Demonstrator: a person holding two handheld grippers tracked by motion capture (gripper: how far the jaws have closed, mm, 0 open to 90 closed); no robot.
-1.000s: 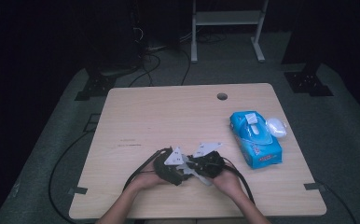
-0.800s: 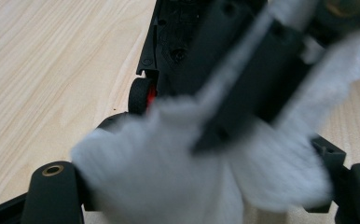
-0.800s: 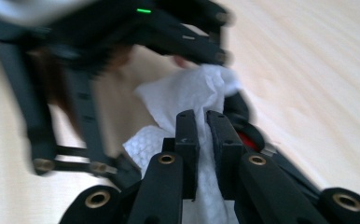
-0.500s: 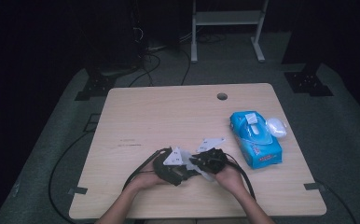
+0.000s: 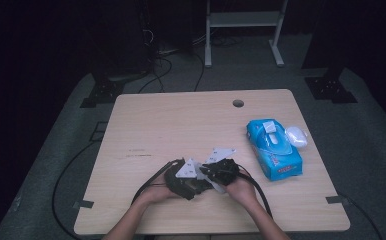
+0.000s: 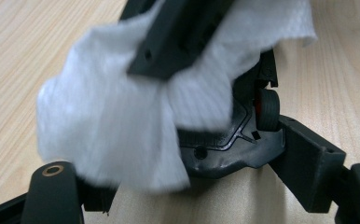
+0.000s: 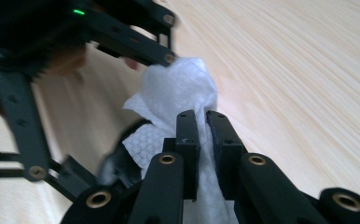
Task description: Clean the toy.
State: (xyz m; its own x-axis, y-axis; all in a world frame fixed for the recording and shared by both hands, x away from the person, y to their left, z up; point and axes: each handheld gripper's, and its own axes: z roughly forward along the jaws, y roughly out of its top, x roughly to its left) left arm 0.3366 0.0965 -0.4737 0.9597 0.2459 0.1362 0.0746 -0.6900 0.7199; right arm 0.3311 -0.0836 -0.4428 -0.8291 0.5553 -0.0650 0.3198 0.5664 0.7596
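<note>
Near the table's front edge both hands hold the grippers tip to tip. My left gripper (image 5: 183,181) (image 6: 183,161) is shut on a black plastic mouse-like object (image 6: 220,154) with a small red-hubbed wheel. My right gripper (image 5: 222,172) (image 7: 203,126) is shut on a crumpled white wipe (image 7: 178,88). The wipe (image 6: 108,121) lies pressed over the black object and hides its left part. In the right gripper view the left gripper's fingers (image 7: 131,39) frame the wipe from above and from the left.
A blue pack of wipes (image 5: 273,147) lies at the table's right side, with a white rounded object (image 5: 296,136) touching its far right edge. A cable hole (image 5: 238,103) sits near the far edge. Cables trail off the front left.
The right hand has shifted very slightly with the wipe against the black object. The left hand has stayed still.
</note>
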